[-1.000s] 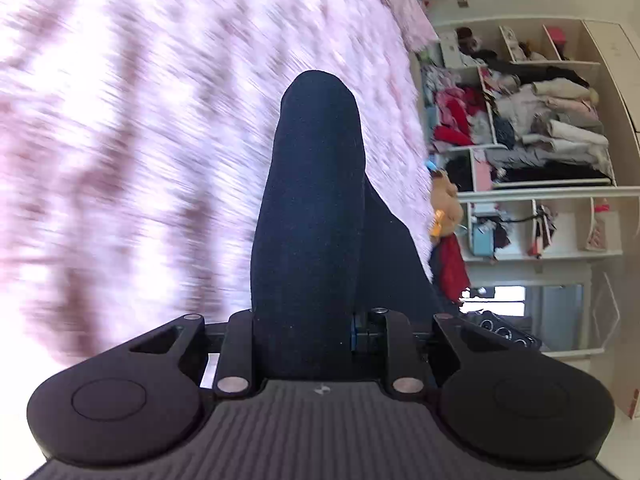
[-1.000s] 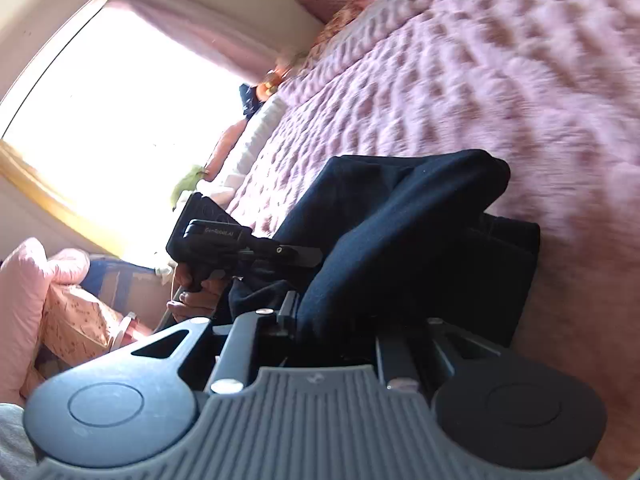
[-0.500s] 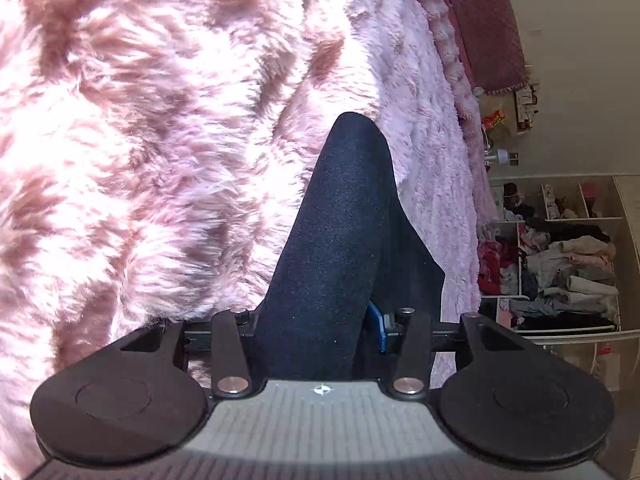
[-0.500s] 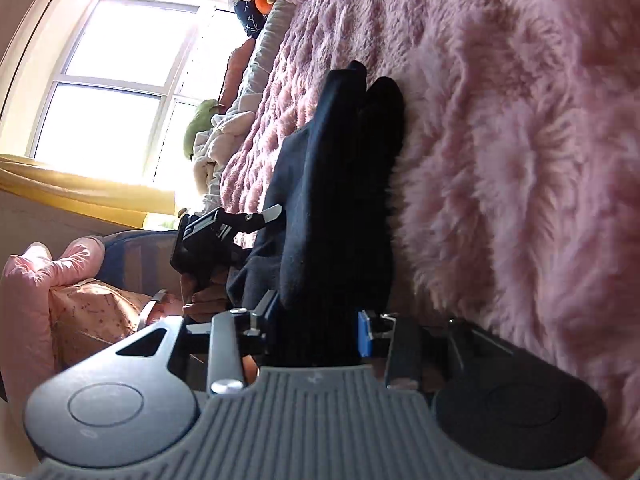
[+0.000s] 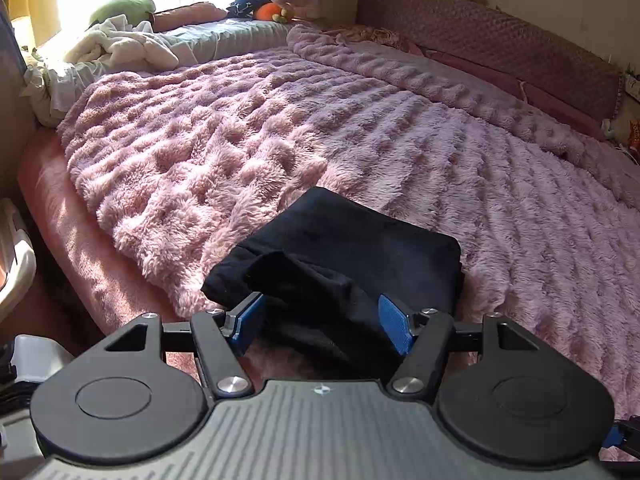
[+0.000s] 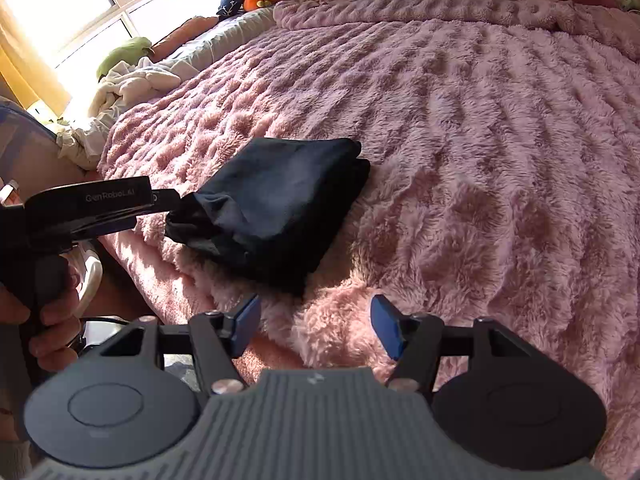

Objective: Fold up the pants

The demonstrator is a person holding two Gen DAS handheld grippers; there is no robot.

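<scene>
Right wrist view: the dark pants (image 6: 276,200) lie folded into a thick rectangular bundle on the fuzzy pink blanket (image 6: 500,160), close to the blanket's near edge, with the bundle's long axis running from near left to far right. The right gripper (image 6: 316,326) hangs just short of the bundle's near corner, jaws wide after just opening, with only pink pile between its blue pads and no cloth. The left gripper (image 6: 160,200), held in a hand (image 6: 44,316) at the left of this view, points at the loose, bunched end of the bundle. The left wrist view shows that gripper (image 5: 322,326), jaws also just opened and wide, with a slack lip of dark cloth lying between the pads (image 5: 394,330) but not pinched by them. The left gripper is the nearer one; any tidying of the loose end would likely fall to it.
</scene>
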